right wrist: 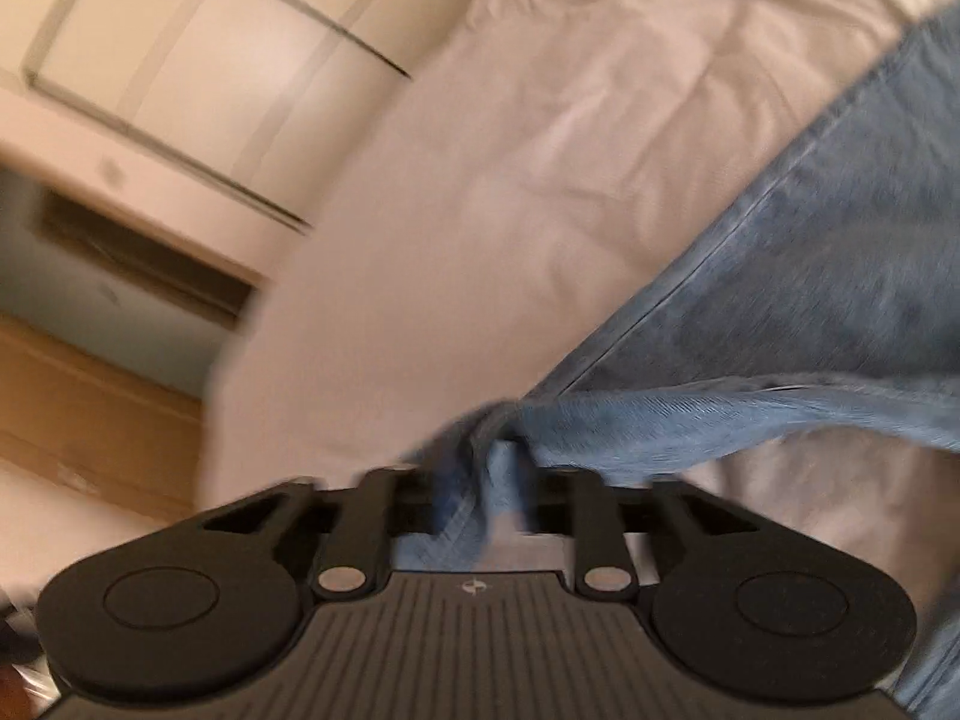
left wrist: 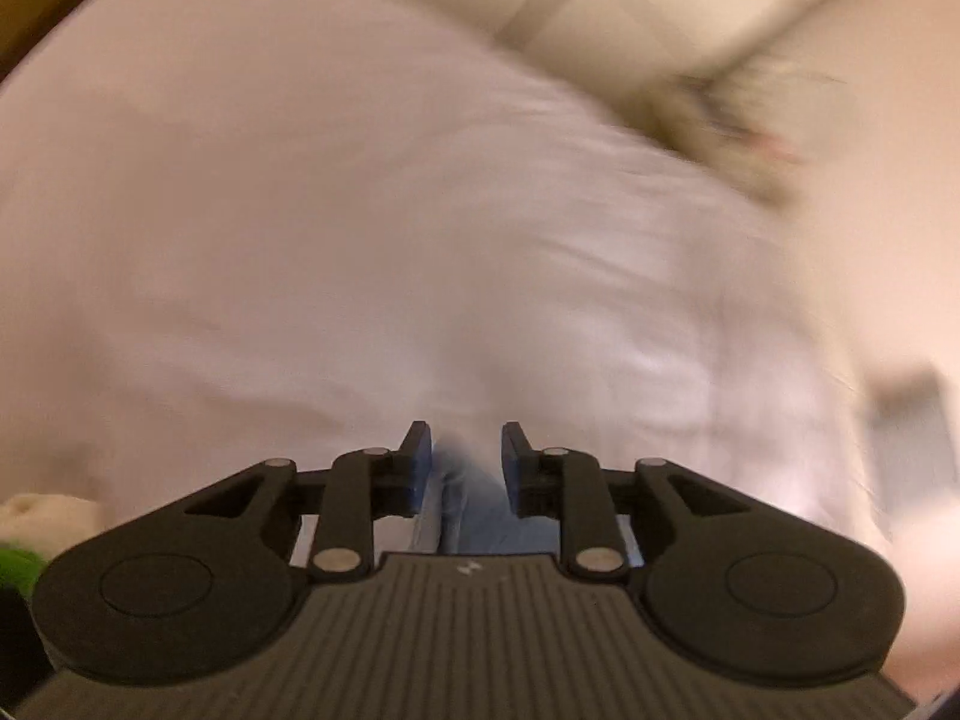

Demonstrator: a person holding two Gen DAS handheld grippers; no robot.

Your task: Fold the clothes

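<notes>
The blue denim jeans (right wrist: 810, 276) hang over the white bed sheet (right wrist: 480, 210). A bunched fold sits between the right gripper (right wrist: 486, 480) fingers; whether they press it, I cannot tell. The left gripper (left wrist: 467, 456) stands parted, denim between its blue pads (left wrist: 420, 468), not pressed.

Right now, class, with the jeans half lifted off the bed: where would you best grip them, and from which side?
Grip the stitched side seam of the jeans, coming in from the bare sheet side. The seam is a firm, straight ridge along the leg's open edge, unlike the loose bunch of denim between the fingers of the right gripper.
</notes>
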